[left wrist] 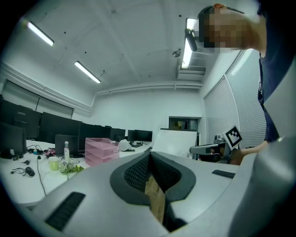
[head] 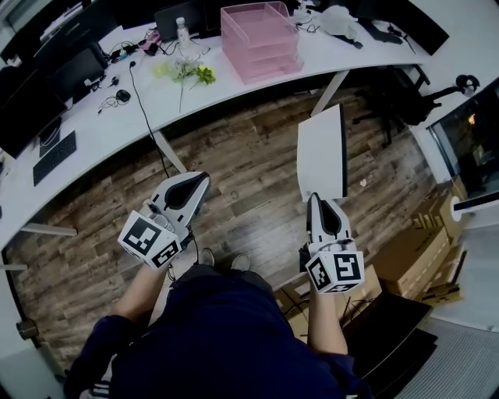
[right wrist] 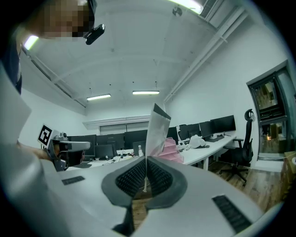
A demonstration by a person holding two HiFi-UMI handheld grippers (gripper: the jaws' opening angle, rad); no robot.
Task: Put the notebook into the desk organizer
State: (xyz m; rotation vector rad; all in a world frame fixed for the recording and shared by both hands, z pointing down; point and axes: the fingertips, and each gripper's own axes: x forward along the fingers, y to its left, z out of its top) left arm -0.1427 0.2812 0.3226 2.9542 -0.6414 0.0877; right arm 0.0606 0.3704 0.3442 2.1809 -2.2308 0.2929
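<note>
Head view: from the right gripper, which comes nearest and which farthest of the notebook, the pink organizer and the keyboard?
1. Notebook, clamped in the right gripper's jaws, just ahead.
2. Organizer, on the desk ahead, slightly left.
3. Keyboard, at the desk's far left.

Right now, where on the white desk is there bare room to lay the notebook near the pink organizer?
Bare desk lies right of the pink organizer, before the white bundle. A wider bare stretch lies between the black cable and the keyboard. It is crowded left of the organizer: bottle, plant and cords.
</note>
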